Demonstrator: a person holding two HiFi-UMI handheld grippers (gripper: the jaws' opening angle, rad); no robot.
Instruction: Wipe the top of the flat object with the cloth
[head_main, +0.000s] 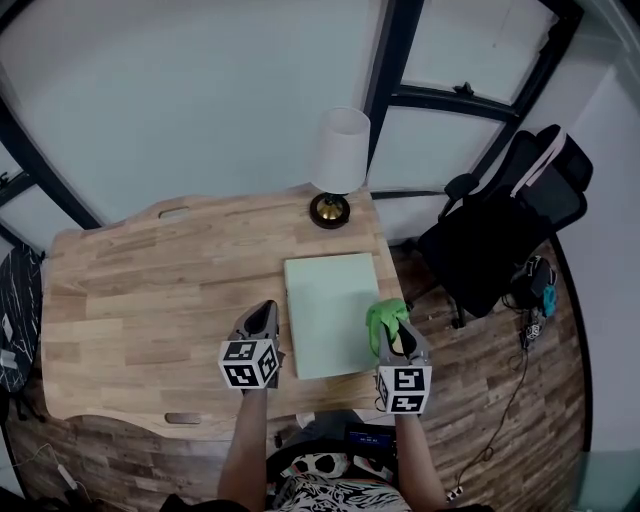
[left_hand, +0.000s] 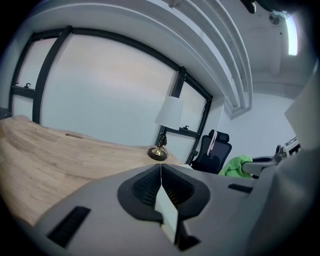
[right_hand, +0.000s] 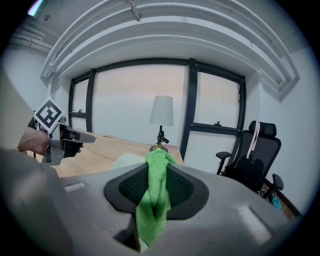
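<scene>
A pale green flat board (head_main: 330, 312) lies on the wooden table (head_main: 150, 290), in front of the lamp. My right gripper (head_main: 392, 322) hovers over the board's near right corner, shut on a bright green cloth (head_main: 386, 314). In the right gripper view the cloth (right_hand: 157, 192) hangs pinched between the jaws, with a strip of the board (right_hand: 125, 161) beyond. My left gripper (head_main: 264, 316) hangs over the table just left of the board's near edge, jaws shut with nothing in them. In the left gripper view my left gripper (left_hand: 160, 165) shows closed, and the cloth (left_hand: 238, 165) appears at the right.
A lamp (head_main: 336, 165) with a white shade and brass base stands at the table's far edge behind the board. A black office chair (head_main: 510, 220) stands on the floor to the right. Window frames line the wall behind.
</scene>
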